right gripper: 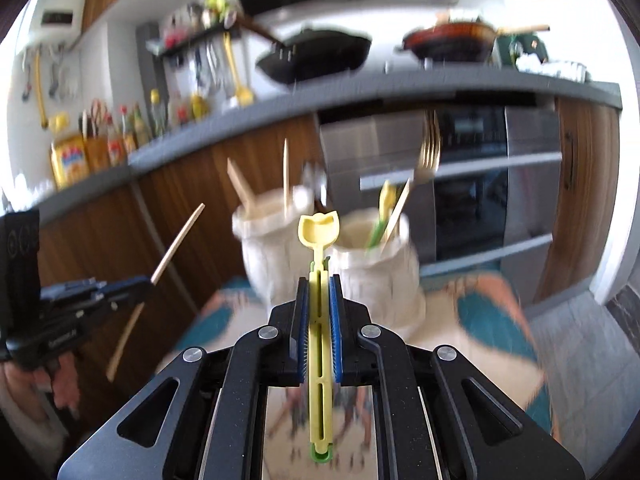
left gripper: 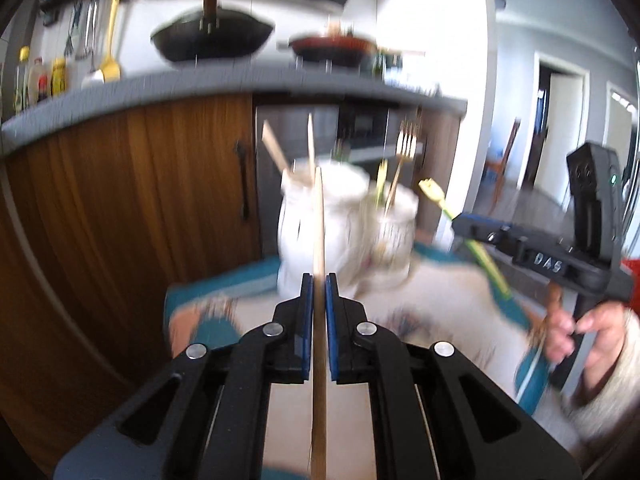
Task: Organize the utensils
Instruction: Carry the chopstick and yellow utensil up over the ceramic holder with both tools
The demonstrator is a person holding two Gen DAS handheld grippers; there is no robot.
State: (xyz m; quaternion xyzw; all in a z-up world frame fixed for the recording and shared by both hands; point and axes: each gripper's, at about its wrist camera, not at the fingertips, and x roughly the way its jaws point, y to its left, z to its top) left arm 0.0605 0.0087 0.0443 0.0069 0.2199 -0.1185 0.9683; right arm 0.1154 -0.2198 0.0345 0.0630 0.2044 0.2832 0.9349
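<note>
Mid-task. Left claw (left gripper: 319, 280) clenched on a wooden stick (left gripper: 318, 220), right claw (right gripper: 319, 280) clenched on a yellow utensil (right gripper: 319, 240); neither dropped yet. Two white holders (right gripper: 276, 236) mid-frame already hold sticks and forks.

Kitchen interior, blurred by motion. A grey countertop (right gripper: 400, 84) curves across the view above wood-grain cabinet doors (left gripper: 132, 184), one bearing a dark vertical handle (left gripper: 243, 184). A stainless built-in oven (right gripper: 480, 184) is set into the cabinets. On the counter stand a black pan (right gripper: 316, 56) and a red-brown pan (right gripper: 452, 42), with bottles (right gripper: 120, 136) at the left. A dark wall shelf (right gripper: 192, 42) hangs utensils against the white wall (left gripper: 152, 12). Bright daylight washes the right side, near an open doorway (left gripper: 556, 128).
</note>
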